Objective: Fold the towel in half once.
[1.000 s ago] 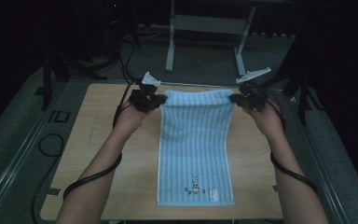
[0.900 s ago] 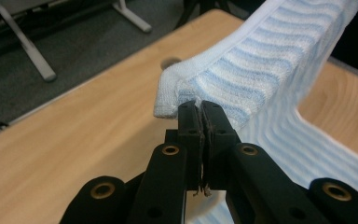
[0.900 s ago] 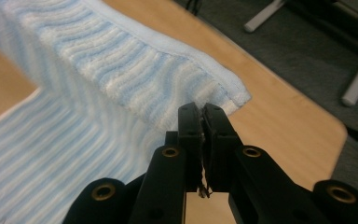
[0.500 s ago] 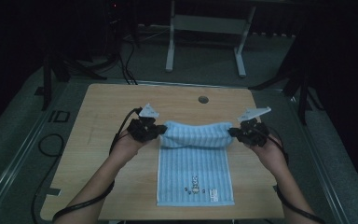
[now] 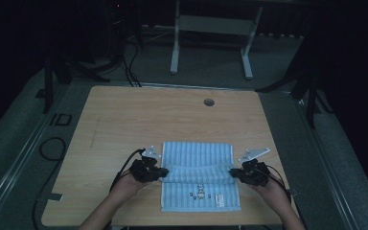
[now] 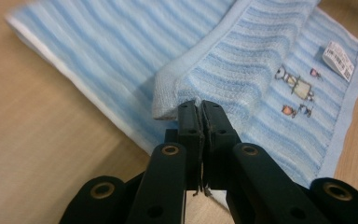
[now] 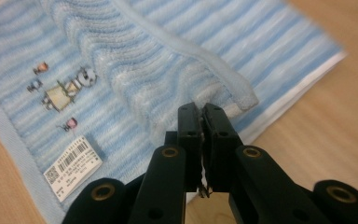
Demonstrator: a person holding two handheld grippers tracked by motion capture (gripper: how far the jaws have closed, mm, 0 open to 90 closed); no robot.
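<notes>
A towel (image 5: 199, 175) lies on the near half of a wooden table (image 5: 172, 120), centred between the person's two hands. It is light blue with paler stripes running along its length, and a plain, slightly darker blue hem borders it. The far part has been folded toward the person, so a doubled layer covers the far portion while a single layer sticks out at the near edge. On that single layer sit small embroidered figures (image 6: 297, 88) and a white label (image 7: 72, 164) printed with a barcode. In both gripper views the weave reads as ribbed terry, and the folded edge bulges softly rather than lying flat. A white underside edge peeks out along the side of the towel where it meets the table.

The left gripper (image 6: 200, 106) has its jaws pressed together on one corner of the folded layer, the hem bunched right at the tips. The right gripper (image 7: 201, 108) pinches the opposite corner of the same layer in the same way, jaws closed with cloth between them. From the high view the left gripper (image 5: 148, 170) sits at the towel's left side and the right gripper (image 5: 250, 173) at its right side, both low over the table, with the folded edge stretched between them. A round hole (image 5: 209, 102) marks the far part of the table.
</notes>
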